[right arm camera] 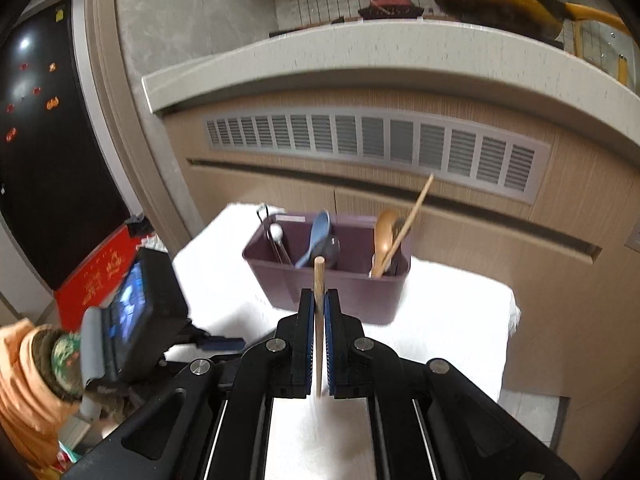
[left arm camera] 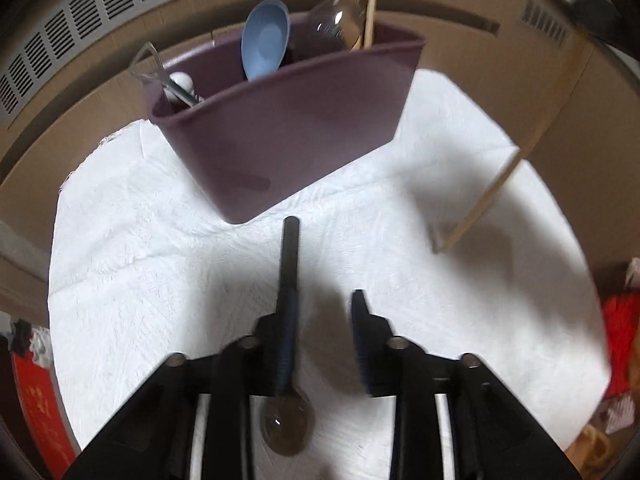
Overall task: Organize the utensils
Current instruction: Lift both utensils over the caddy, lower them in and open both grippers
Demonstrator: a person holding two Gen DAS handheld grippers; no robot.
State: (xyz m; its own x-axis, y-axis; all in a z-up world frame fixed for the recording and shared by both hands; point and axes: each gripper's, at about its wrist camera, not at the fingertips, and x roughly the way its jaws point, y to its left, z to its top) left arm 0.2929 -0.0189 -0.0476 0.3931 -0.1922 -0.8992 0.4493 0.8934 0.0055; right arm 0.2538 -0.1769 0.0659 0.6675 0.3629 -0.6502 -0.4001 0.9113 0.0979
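Partly blurred spoon [left arm camera: 289, 360], chopstick [right arm camera: 319, 320] btm cropped

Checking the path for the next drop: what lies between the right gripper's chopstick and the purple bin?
In the right wrist view, only bare white cloth separates the right gripper, shut on the chopstick, from the purple bin.

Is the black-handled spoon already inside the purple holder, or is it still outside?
Outside. The black-handled spoon lies on the white cloth before the purple holder, between the left gripper's open fingers.
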